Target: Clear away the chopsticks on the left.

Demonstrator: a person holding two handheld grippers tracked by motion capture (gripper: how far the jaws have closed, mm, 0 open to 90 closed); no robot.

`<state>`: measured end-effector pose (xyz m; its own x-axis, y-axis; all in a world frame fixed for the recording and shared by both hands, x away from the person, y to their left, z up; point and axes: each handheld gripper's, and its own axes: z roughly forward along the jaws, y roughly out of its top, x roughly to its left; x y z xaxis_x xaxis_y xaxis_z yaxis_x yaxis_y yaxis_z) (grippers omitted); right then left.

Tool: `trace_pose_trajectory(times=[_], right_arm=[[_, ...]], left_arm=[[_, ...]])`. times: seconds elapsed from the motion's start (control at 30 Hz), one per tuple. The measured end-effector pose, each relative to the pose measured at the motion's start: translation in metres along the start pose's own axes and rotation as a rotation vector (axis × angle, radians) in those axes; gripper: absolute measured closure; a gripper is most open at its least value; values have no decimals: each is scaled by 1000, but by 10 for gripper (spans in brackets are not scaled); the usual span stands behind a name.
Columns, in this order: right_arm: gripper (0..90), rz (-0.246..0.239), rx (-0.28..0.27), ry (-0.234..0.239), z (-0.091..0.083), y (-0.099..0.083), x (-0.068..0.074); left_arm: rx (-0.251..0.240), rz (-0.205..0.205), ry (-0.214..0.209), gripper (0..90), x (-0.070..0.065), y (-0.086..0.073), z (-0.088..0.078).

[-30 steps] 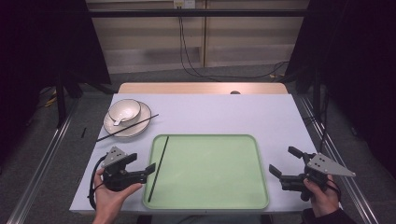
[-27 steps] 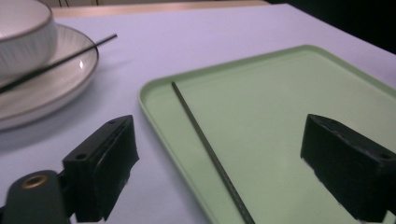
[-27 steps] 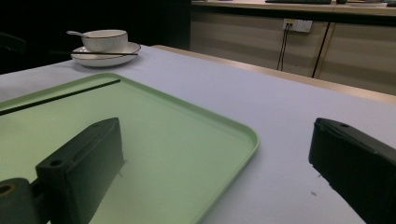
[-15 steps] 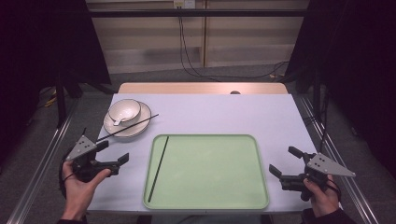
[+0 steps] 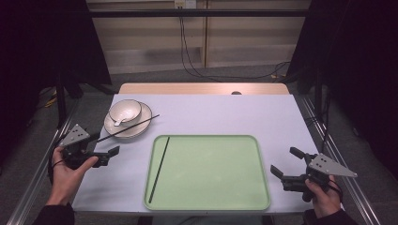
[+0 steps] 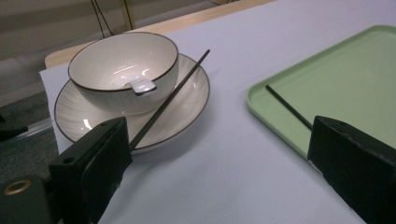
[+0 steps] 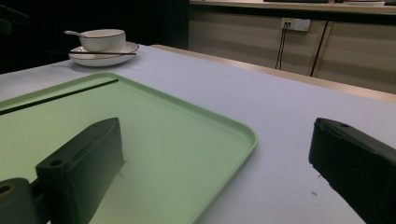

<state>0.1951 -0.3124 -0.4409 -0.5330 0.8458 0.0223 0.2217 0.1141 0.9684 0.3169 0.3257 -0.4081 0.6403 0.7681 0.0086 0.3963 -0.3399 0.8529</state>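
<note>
On the pale lavender worktop (image 5: pixel 225 117), left tongs (image 5: pixel 104 149) gaped wide and empty beside a thin black chopstick (image 5: pixel 126 128) propped on the white plate (image 5: pixel 141 126); right tongs (image 5: pixel 287 164) likewise wide, empty.

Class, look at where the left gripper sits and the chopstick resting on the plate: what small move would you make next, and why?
Probably ease the left gripper forward to bring its open jaws around the near end of the chopstick lying across the plate. One chopstick already lies in the green tray, this one does not, and the gripper is empty and pointed at it.
</note>
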Motion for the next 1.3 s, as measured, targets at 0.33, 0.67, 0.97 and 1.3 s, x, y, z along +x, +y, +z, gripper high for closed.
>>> trace_pose_trajectory(times=[0.33, 0.67, 0.97, 1.3], right_arm=[[27, -4, 1, -4, 1, 0, 0], [26, -4, 2, -2, 0, 0, 0], [26, -9, 6, -2, 0, 0, 0], [26, -3, 3, -4, 1, -1, 0]], left_arm=[[88, 60, -55, 70, 36, 8, 19], [123, 114, -68, 197, 60, 0, 49], [212, 92, -60, 378, 65, 1, 71], [245, 98, -107, 580, 70, 6, 83]])
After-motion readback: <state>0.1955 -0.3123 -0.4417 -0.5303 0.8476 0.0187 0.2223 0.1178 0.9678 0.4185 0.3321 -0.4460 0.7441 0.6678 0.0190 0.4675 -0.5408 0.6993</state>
